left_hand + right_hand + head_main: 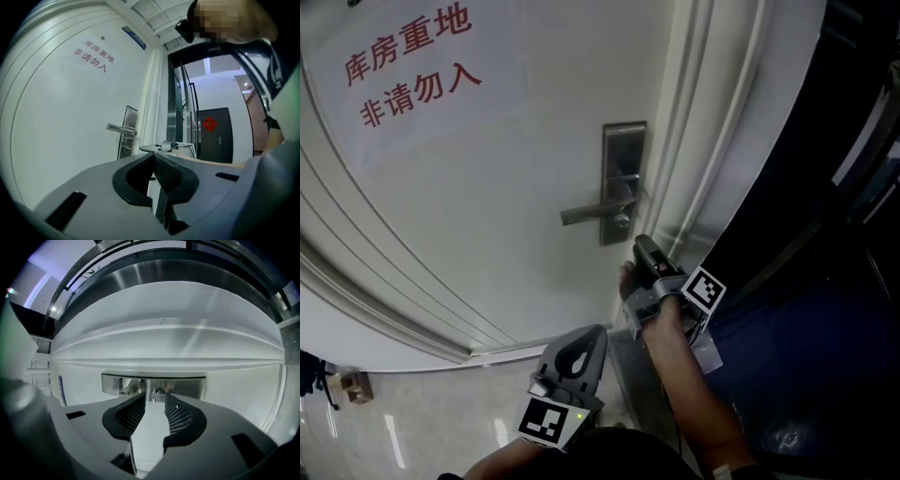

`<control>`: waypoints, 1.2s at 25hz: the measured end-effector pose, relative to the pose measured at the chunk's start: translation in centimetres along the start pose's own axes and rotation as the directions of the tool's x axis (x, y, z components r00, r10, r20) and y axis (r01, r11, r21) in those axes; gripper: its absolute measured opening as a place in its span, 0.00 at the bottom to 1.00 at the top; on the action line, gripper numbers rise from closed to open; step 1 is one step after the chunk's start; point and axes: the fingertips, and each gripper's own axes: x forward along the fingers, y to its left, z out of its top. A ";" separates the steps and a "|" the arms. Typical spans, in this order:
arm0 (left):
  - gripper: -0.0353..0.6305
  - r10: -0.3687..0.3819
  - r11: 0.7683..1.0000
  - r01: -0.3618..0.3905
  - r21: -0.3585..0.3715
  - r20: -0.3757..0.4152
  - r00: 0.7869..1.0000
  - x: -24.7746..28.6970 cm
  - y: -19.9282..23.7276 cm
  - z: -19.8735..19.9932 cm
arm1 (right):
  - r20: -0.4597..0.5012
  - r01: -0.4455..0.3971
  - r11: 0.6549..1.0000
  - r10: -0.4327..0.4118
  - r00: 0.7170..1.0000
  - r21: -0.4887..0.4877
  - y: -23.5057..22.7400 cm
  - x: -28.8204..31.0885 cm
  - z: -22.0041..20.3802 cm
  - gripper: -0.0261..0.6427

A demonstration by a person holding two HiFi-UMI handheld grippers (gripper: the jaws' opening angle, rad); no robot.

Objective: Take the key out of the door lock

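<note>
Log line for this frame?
right gripper: jaws open, facing key | key: in lock, ungripped | left gripper: shut, empty

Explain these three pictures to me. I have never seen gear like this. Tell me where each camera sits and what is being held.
There is no robot: a person holds a grey two-jaw tool in each hand. The head view looks down from the person's head at a white door with red lettering, its steel lock plate and silver lever handle. The other two pictures come from cameras riding on the tools, looking along their jaws. The left tool hangs low, jaws together, holding nothing. The right tool points at the small metal key in the lock. Its jaws stand apart with the key just ahead, and nothing is clamped yet.
</note>
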 end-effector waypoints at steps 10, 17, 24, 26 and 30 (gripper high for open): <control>0.06 -0.046 0.999 0.047 -0.017 0.009 0.999 4.0 0.4 1.7 | 0.028 0.020 1.000 -0.021 0.999 0.005 -0.8 4.4 -0.6 0.20; 0.06 -0.043 0.999 0.043 -0.030 0.004 0.999 4.0 1.3 1.6 | 0.012 0.022 1.000 -0.022 1.000 -0.011 -0.6 5.3 -0.7 0.19; 0.06 -0.013 1.000 0.014 -0.025 0.003 1.000 3.6 2.1 1.6 | 0.011 0.011 1.000 -0.011 1.000 -0.020 0.1 5.6 -0.6 0.08; 0.06 -0.009 1.000 0.009 -0.023 0.004 1.000 3.6 2.1 1.6 | 0.014 0.015 1.000 -0.015 1.000 -0.019 0.1 5.5 -0.7 0.08; 0.06 -0.005 1.000 0.005 -0.019 0.006 1.000 3.6 2.0 1.9 | 0.010 0.022 0.999 -0.022 1.000 -0.029 -0.4 5.4 -0.5 0.07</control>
